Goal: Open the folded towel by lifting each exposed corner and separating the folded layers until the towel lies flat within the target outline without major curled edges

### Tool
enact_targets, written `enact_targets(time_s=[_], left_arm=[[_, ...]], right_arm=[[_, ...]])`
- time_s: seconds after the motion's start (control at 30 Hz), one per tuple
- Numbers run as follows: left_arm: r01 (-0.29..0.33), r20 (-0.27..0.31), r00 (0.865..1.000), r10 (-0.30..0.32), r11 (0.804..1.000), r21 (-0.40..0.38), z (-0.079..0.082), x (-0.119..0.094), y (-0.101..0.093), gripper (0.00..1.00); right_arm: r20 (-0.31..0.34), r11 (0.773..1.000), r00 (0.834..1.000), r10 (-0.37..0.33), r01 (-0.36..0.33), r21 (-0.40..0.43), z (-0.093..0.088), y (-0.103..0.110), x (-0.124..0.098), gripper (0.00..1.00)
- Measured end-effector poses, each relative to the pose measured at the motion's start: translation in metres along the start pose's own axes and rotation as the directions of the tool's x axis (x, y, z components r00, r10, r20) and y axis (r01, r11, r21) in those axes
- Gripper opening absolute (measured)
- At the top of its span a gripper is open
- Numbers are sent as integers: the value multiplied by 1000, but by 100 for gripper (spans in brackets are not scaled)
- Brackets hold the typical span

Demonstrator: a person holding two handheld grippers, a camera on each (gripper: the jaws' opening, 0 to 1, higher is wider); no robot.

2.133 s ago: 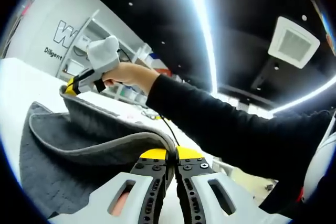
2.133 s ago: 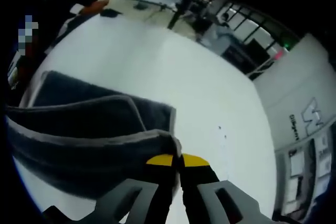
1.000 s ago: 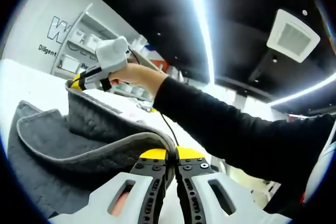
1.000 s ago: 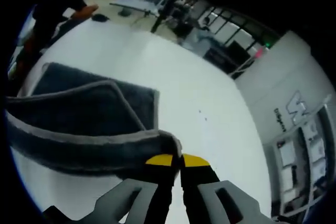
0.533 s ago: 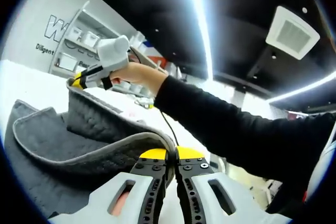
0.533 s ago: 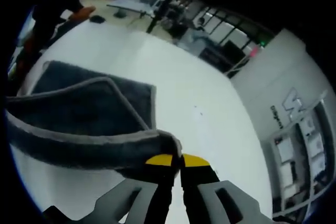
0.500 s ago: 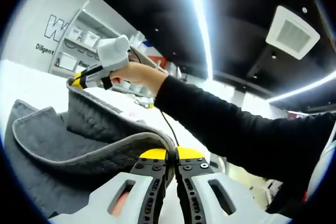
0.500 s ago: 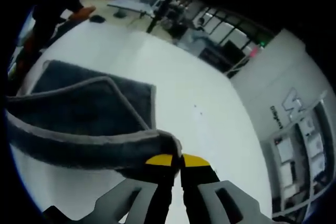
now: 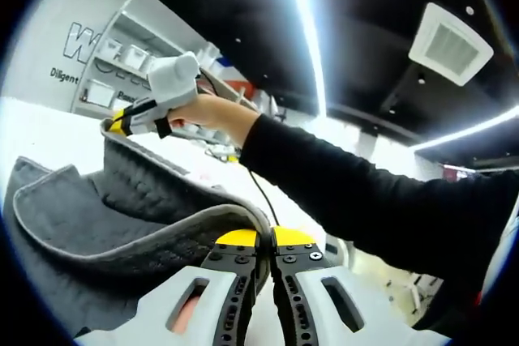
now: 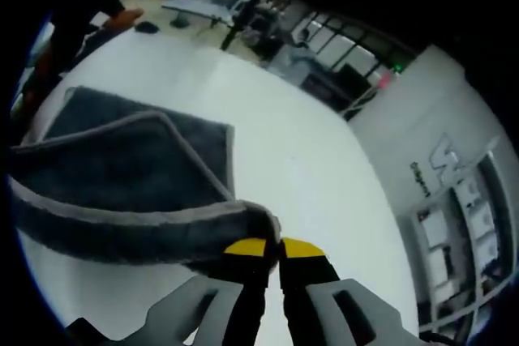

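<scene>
The towel [image 9: 122, 216], grey with a paler hem, hangs lifted between the two tongs above the white table [image 10: 308, 160], its upper layer raised while the rest of it lies spread on the table out beyond them. In the left gripper view, the left tongs [image 9: 265, 239] have their yellow-tipped jaws pressed together on one hemmed edge of the towel, which curls up and over right at the tips and sags away to their left. Farther out and up to the left of them, the right tongs [image 9: 113, 123] pinch another corner of the same raised layer, held by a hand [image 9: 207, 115] on a dark sleeve [image 9: 365, 200] that reaches in from the right. In the right gripper view, the right tongs [image 10: 278, 247] are likewise clamped on the towel's hem, the cloth folding over just at their tips and trailing off to their left, with the flat lower layer on the table ahead and to the left of them.
</scene>
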State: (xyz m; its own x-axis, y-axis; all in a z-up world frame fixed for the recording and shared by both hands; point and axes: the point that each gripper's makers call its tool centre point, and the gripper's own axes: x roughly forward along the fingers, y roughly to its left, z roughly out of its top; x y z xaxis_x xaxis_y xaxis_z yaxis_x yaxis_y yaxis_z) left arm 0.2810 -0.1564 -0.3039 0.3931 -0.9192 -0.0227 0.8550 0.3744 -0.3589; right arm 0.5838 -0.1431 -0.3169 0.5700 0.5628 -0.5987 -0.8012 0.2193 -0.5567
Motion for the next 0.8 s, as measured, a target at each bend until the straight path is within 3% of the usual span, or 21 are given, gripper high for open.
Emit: enact_targets(time_s=[0.23, 0.3, 0.57, 0.77, 0.8], left_arm=[[4, -24, 1000, -3, 1000, 17, -5, -1, 0, 3], [4, -32, 999, -4, 1000, 20, -6, 21, -1, 3], [8, -55, 998, -6, 1000, 24, -10, 19, 0, 3], [17, -84, 996, -11, 997, 70, -12, 19, -1, 4], [20, -96, 995, -13, 997, 73, -15, 35, -1, 4]], right_arm=[[9, 999, 1000, -30, 30, 15, -10, -6, -7, 1], [11, 999, 999, -34, 34, 19, -13, -6, -8, 1], [7, 998, 998, -59, 58, 23, -23, -9, -10, 1], [-6, 998, 998, -65, 65, 24, -34, -7, -10, 1], [-9, 997, 998, -67, 67, 24, -36, -7, -11, 2]])
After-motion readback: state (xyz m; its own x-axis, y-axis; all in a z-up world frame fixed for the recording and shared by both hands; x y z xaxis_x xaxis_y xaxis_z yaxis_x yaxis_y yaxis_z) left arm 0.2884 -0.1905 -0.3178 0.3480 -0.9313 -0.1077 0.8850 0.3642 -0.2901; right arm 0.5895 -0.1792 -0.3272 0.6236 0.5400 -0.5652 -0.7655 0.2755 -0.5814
